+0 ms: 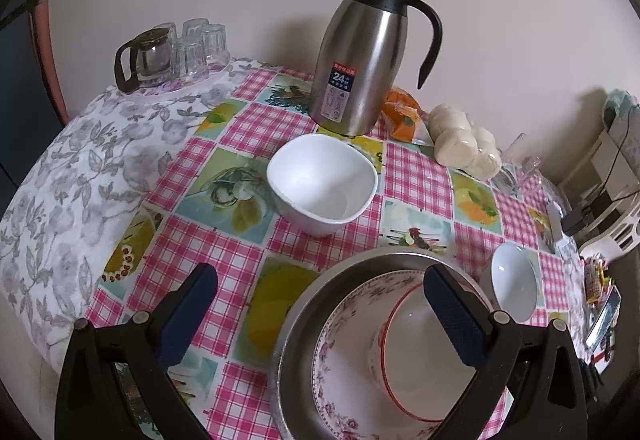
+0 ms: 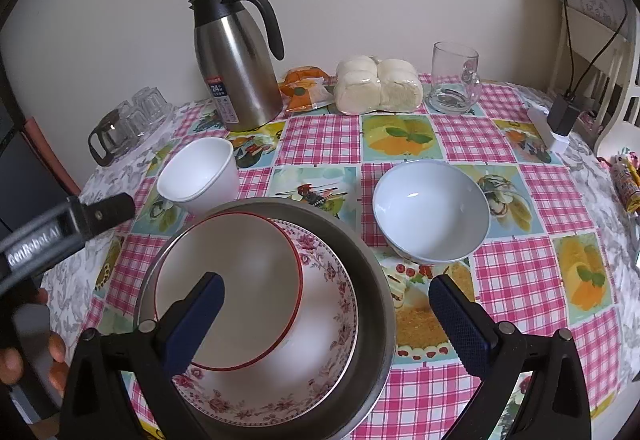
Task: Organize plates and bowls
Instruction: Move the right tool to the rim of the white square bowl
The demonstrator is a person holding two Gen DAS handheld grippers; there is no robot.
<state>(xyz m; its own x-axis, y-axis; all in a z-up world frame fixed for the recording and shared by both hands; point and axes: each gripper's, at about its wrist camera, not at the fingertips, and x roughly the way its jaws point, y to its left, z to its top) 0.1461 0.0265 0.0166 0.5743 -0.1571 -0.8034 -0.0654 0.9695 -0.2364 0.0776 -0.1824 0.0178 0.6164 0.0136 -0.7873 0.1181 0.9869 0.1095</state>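
Bowls sit nested, mouths up: red-rimmed bowl (image 2: 228, 288) off-centre inside floral bowl (image 2: 320, 320) inside steel basin (image 2: 368, 280). White square bowl (image 1: 322, 182) and round white bowl (image 2: 432, 216) stand apart, upright. Left gripper (image 1: 320, 316) and right gripper (image 2: 326, 324) hover spread, seemingly touching nothing.

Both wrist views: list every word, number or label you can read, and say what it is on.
"24": on the blue-and-red label of the steel thermos jug.
"GenRobot.AI", first letters partly hidden: on the left gripper body, right wrist view.
Smaller print on the jug label: too small to read.
Orange snack packet: print blurred.
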